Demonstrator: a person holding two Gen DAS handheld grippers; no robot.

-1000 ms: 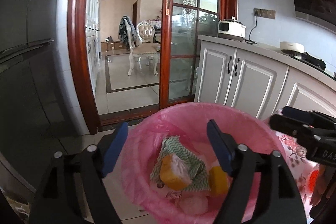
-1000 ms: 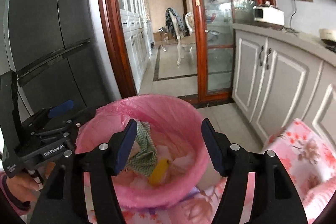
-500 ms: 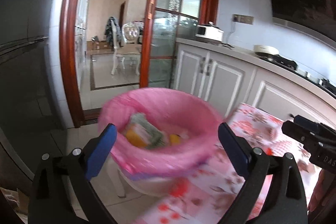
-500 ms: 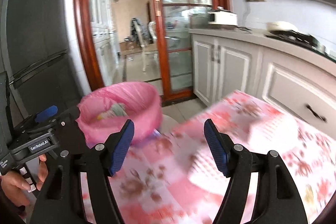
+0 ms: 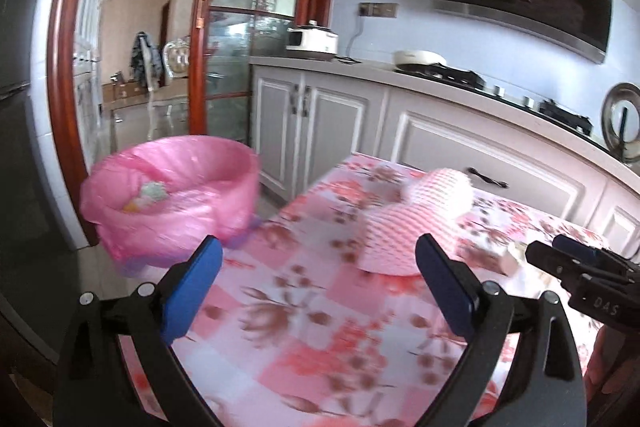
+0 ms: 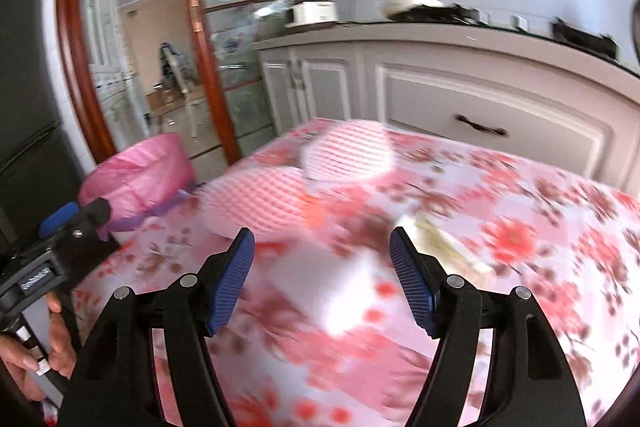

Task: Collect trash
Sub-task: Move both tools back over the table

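A bin lined with a pink bag (image 5: 172, 191) stands on the floor off the table's left end, with trash inside; it also shows in the right wrist view (image 6: 140, 175). Two pink foam net sleeves (image 5: 404, 227) lie on the floral tablecloth (image 5: 312, 327); they also show in the right wrist view (image 6: 288, 187). A pale scrap (image 6: 444, 243) lies blurred near my right gripper. My left gripper (image 5: 318, 287) is open and empty over the table. My right gripper (image 6: 322, 275) is open and empty over the table.
White kitchen cabinets (image 5: 440, 143) run behind the table, with a cooker and pan on the counter. A dark fridge (image 6: 24, 107) stands at the left. A wooden glass door (image 5: 208, 47) opens onto another room.
Both grippers have swung right, away from above the bin and over the table. The foam sleeves have come into view. Both stay open and empty.
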